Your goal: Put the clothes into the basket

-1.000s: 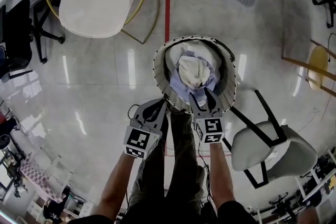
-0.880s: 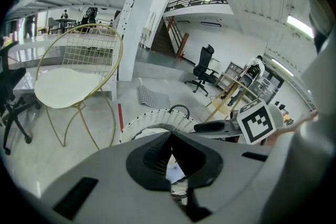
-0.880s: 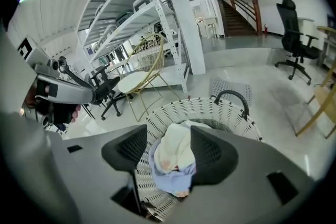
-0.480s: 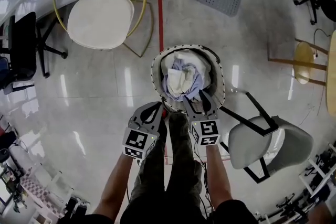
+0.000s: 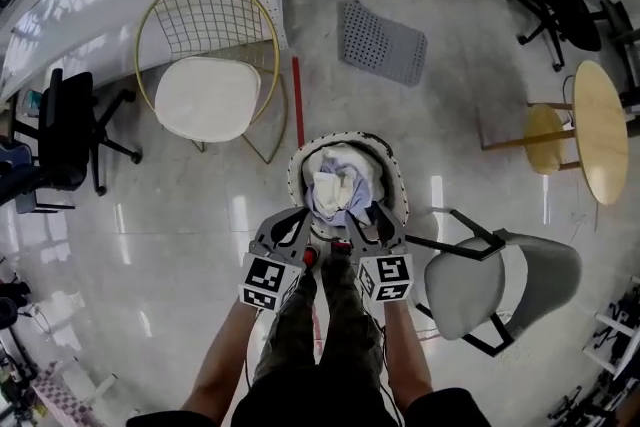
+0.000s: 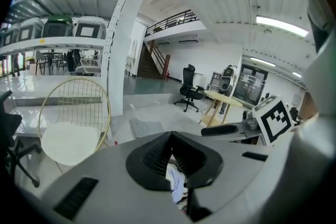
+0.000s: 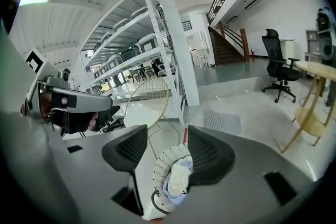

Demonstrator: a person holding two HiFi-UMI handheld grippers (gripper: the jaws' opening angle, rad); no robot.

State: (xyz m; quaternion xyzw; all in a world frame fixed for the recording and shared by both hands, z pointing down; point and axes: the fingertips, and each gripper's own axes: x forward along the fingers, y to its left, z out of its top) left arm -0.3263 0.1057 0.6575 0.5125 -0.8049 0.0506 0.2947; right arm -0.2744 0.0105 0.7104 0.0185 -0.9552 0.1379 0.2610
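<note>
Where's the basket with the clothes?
Head view: the basket stands on the floor in the middle, just beyond the person's legs, with the gold wire chair to its upper left and the grey chair to its lower right.

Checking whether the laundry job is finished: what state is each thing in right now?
basket: upright on the floor, full.
clothes: heaped inside the basket.
left gripper: shut, holding nothing.
right gripper: open, jaws have just been opening, nothing gripped between them.
wire chair: upright beside the basket.
</note>
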